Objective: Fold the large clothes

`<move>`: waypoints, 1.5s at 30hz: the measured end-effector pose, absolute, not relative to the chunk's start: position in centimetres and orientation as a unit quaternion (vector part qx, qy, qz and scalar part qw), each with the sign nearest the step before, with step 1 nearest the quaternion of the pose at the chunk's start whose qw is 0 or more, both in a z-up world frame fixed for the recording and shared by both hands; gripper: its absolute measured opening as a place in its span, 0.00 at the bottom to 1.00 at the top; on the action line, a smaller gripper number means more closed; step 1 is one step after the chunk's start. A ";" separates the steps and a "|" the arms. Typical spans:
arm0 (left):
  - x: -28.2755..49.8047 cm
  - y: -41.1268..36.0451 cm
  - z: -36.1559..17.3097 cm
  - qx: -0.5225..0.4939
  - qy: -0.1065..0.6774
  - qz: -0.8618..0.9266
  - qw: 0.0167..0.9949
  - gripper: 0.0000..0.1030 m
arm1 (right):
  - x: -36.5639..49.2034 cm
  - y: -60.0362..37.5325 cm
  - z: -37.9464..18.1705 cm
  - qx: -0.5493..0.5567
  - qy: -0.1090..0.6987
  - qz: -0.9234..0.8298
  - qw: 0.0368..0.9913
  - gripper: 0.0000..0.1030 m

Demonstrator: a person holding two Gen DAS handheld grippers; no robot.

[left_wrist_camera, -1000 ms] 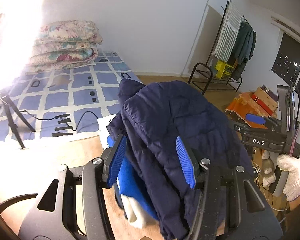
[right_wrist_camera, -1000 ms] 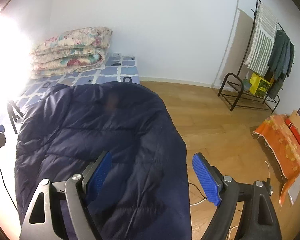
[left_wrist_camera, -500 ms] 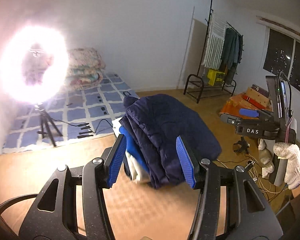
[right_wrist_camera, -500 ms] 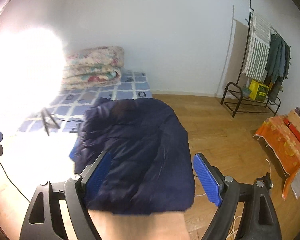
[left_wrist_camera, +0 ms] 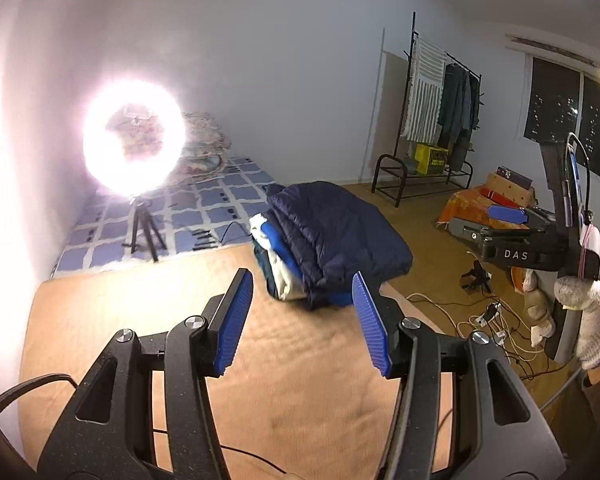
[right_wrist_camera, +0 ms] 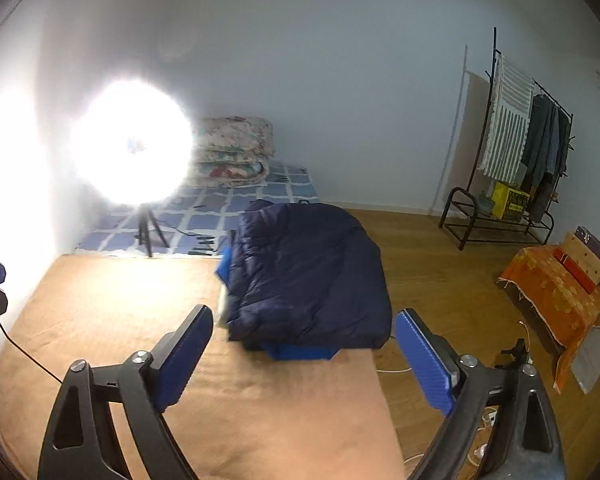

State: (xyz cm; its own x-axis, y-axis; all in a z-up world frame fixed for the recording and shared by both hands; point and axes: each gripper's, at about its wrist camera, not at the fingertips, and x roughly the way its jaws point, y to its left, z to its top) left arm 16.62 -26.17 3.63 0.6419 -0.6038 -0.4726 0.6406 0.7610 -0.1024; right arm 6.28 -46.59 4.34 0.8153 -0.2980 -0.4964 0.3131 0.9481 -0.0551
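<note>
A folded navy padded jacket (left_wrist_camera: 336,232) lies on top of a stack of folded clothes (left_wrist_camera: 278,256), blue and white among them, at the far right corner of the tan mat (left_wrist_camera: 140,320). It also shows in the right wrist view (right_wrist_camera: 308,272), over a blue garment (right_wrist_camera: 300,351). My left gripper (left_wrist_camera: 304,316) is open and empty, well back from the stack. My right gripper (right_wrist_camera: 304,356) is open and empty, a little short of the jacket's near edge. The right gripper also shows at the right of the left wrist view (left_wrist_camera: 508,216).
A bright ring light on a tripod (left_wrist_camera: 134,140) stands at the mat's far left on a blue checked mattress (left_wrist_camera: 204,204) with folded quilts (right_wrist_camera: 232,152). A clothes rack (left_wrist_camera: 440,120), an orange cloth with boxes (right_wrist_camera: 556,288) and floor cables (left_wrist_camera: 484,320) lie right.
Both grippers have pulled back and up from the jacket, which filled the views before. The stack now sits farther away on the mat. Both stayed open.
</note>
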 end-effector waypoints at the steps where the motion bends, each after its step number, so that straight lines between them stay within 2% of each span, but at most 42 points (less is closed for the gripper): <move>1: 15.9 -25.6 3.4 0.035 0.250 -0.342 0.905 0.52 | 5.5 -45.7 4.1 0.014 0.255 -0.161 0.953 0.93; 4: 13.9 -23.9 2.7 0.038 0.249 -0.336 0.908 0.53 | 3.7 -43.9 3.2 0.020 0.248 -0.159 0.955 0.94; 7: 12.2 -22.8 2.0 0.051 0.239 -0.326 0.913 0.64 | 2.6 -42.5 2.3 0.025 0.236 -0.166 0.957 0.96; 12: 10.1 -21.4 0.7 0.048 0.240 -0.323 0.914 0.68 | 1.3 -39.7 0.3 0.035 0.227 -0.166 0.959 0.98; 14: 9.6 -21.1 0.4 0.046 0.238 -0.321 0.916 0.76 | 1.0 -38.7 -0.3 0.033 0.223 -0.171 0.959 0.99; 18: 8.8 -20.5 -0.1 0.040 0.229 -0.318 0.919 0.83 | 0.5 -37.8 -1.1 0.037 0.211 -0.177 0.961 1.00; 25: 7.9 -20.0 -1.3 0.055 0.210 -0.316 0.924 1.00 | -0.2 -37.0 -2.3 0.040 0.192 -0.196 0.961 1.00; 38: 6.1 -19.7 -1.8 0.078 0.209 -0.287 0.932 1.00 | -0.3 -35.5 -2.9 0.003 0.176 -0.206 0.962 1.00; 45: 6.4 -19.5 -2.3 0.073 0.220 -0.279 0.932 1.00 | -0.6 -36.3 -3.1 0.021 0.173 -0.218 0.960 1.00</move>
State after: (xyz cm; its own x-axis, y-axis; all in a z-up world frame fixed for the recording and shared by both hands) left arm 6.39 -19.47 -2.27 0.7477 -0.4880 -0.4503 0.5525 0.8334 0.0141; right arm -0.63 -36.26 -3.14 0.8451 -0.4110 -0.3419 0.4253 0.9044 -0.0359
